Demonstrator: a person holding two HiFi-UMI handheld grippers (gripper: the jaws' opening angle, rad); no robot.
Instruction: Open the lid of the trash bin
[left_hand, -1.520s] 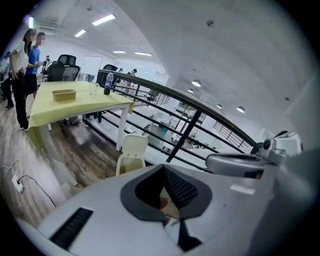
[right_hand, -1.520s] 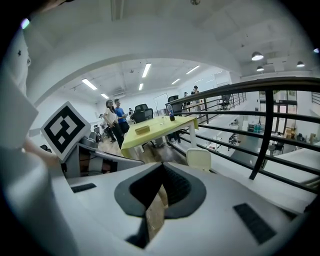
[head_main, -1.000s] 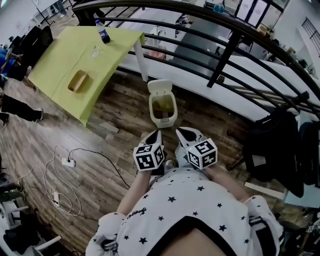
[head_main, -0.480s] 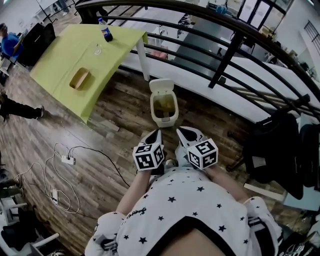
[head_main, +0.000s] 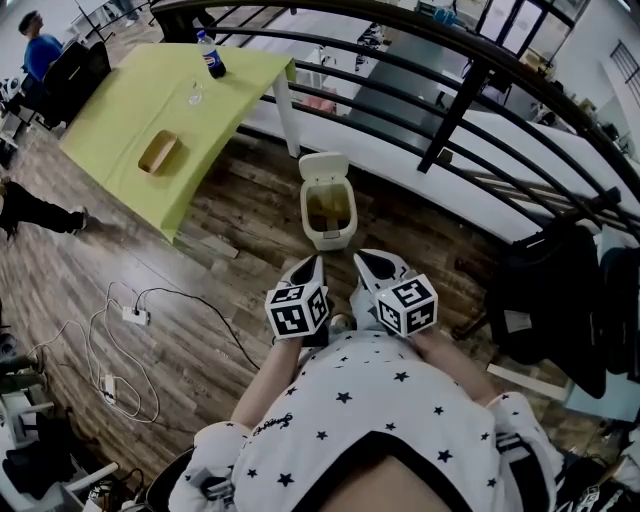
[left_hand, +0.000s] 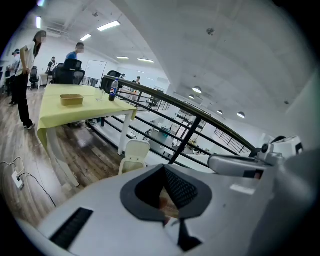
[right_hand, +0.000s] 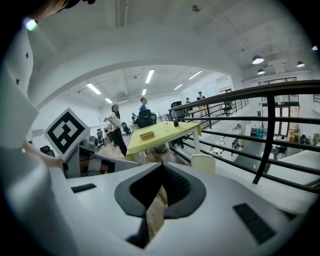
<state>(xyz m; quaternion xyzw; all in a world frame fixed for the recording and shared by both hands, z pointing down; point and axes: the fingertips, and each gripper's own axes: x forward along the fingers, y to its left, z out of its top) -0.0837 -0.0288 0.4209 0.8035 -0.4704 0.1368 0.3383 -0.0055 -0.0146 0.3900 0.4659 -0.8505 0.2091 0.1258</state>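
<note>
A small white trash bin (head_main: 330, 238) stands on the wooden floor in front of me, beside the railing. Its lid (head_main: 323, 167) is tipped up and back, and a yellowish liner (head_main: 328, 208) shows inside. Both grippers are held close to my body, well short of the bin. The left gripper (head_main: 314, 262) and right gripper (head_main: 363, 259) point toward it, jaws together, holding nothing. The left gripper view shows the raised lid (left_hand: 135, 150) beyond the left gripper (left_hand: 164, 168). In the right gripper view the lid (right_hand: 203, 162) rises past the right gripper (right_hand: 161, 166).
A yellow-covered table (head_main: 120, 130) stands far left with a bottle (head_main: 210, 57), a glass (head_main: 194, 98) and a wooden tray (head_main: 159, 153). A black railing (head_main: 452, 108) runs behind the bin. Power strip and cables (head_main: 134, 318) lie left. Dark clothing (head_main: 560, 290) hangs right.
The grippers have stayed where they were. The view has shifted slightly, so the bin sits a little lower in the picture. A person in blue has moved at the top left.
</note>
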